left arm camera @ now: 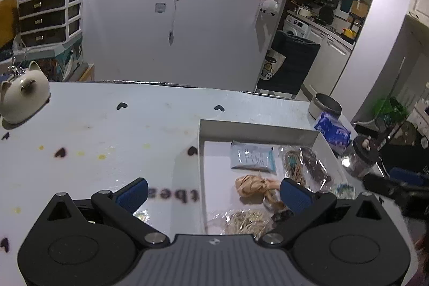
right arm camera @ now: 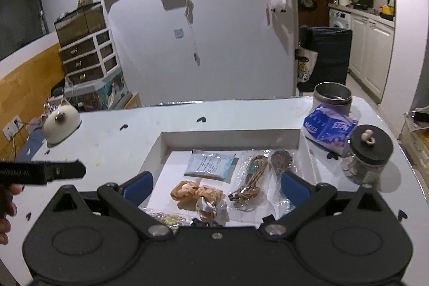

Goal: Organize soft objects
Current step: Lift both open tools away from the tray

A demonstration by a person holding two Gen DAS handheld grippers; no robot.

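Observation:
A white shallow box (right arm camera: 230, 137) sits on the white table; it also shows in the left wrist view (left arm camera: 257, 131). Inside lie a peach fabric scrunchie (right arm camera: 195, 192) (left arm camera: 254, 185), a pale blue flat packet (right arm camera: 211, 165) (left arm camera: 253, 158), bagged cords (right arm camera: 253, 178) (left arm camera: 295, 165) and small bagged items near the front. My right gripper (right arm camera: 217, 188) is open and empty, above the box's near part. My left gripper (left arm camera: 214, 195) is open and empty, straddling the box's left wall.
A cat-shaped ceramic pot (right arm camera: 60, 125) (left arm camera: 22, 95) stands at the table's left. A metal tin (right arm camera: 332, 97), a blue tissue pack (right arm camera: 328, 127) and a dark-lidded glass jar (right arm camera: 368, 154) stand right of the box. The far table edge faces a white wall.

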